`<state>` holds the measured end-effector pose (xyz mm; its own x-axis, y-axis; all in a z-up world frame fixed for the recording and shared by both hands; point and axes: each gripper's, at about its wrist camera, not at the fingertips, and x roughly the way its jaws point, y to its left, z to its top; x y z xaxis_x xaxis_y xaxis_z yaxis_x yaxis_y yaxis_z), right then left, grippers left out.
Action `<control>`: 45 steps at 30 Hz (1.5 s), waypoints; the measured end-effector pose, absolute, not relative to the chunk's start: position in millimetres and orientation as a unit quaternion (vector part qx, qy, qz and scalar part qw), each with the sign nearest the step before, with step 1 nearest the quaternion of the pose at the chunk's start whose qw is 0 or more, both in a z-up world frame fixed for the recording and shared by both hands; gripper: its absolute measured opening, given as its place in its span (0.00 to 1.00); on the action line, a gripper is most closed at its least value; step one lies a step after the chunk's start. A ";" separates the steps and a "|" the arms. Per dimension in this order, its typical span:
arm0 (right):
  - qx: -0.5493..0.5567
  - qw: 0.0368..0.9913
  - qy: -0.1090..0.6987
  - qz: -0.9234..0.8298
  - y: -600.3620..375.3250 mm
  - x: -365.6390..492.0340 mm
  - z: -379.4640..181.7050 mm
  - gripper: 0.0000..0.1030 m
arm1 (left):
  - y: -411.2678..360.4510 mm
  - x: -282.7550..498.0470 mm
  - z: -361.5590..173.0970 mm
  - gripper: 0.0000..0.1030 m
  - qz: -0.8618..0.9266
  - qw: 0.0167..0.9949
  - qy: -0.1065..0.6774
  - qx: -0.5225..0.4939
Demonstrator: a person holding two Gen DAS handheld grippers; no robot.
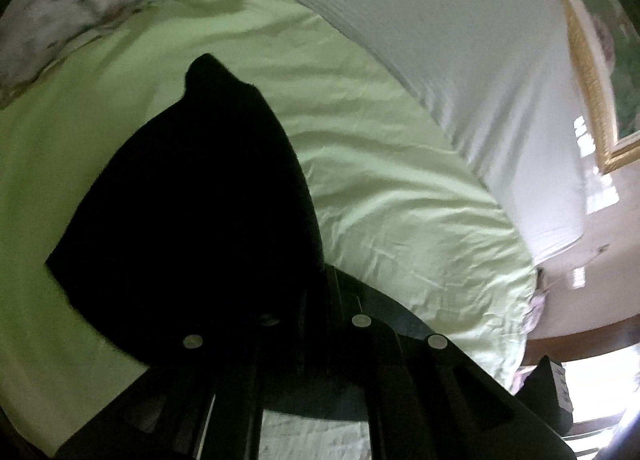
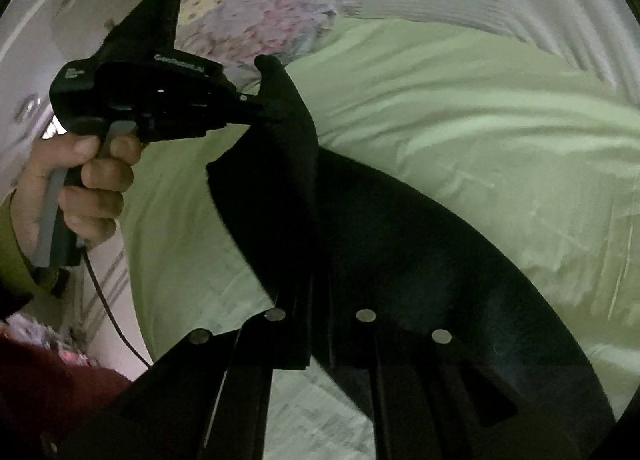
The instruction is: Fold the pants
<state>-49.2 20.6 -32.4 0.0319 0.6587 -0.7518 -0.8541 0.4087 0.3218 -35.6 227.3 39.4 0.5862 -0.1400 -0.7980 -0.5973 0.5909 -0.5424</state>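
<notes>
Both grippers pinched the black pants (image 2: 360, 220) above the green bedsheet (image 2: 480, 120). The left gripper (image 2: 276, 114) clamped one raised corner. The right gripper (image 2: 316, 300) had closed on another edge.

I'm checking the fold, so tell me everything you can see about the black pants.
The pants are plain black, soft cloth, too dark to show seams or pockets. They are lifted off the pale green sheet, hanging in a stretched band between the two grippers. The left gripper pinches an upper edge, a small tip of cloth poking above its jaws. The right gripper is shut on the near end. In the left wrist view the cloth hangs as a dark peaked drape.
</notes>
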 end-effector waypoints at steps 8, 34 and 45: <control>-0.187 0.697 0.440 0.534 26.7 -71.9 -34.6 0.06 | 226.4 -97.7 14.7 0.04 0.142 0.770 0.398 -0.478; -0.268 0.673 0.460 0.513 48.2 -91.7 -65.2 0.09 | 231.4 -157.9 -45.8 0.05 0.141 0.737 0.393 -0.531; -0.235 0.664 0.486 0.518 45.1 -88.0 -63.7 0.10 | 243.8 -171.2 -38.0 0.55 0.172 0.714 0.397 -0.551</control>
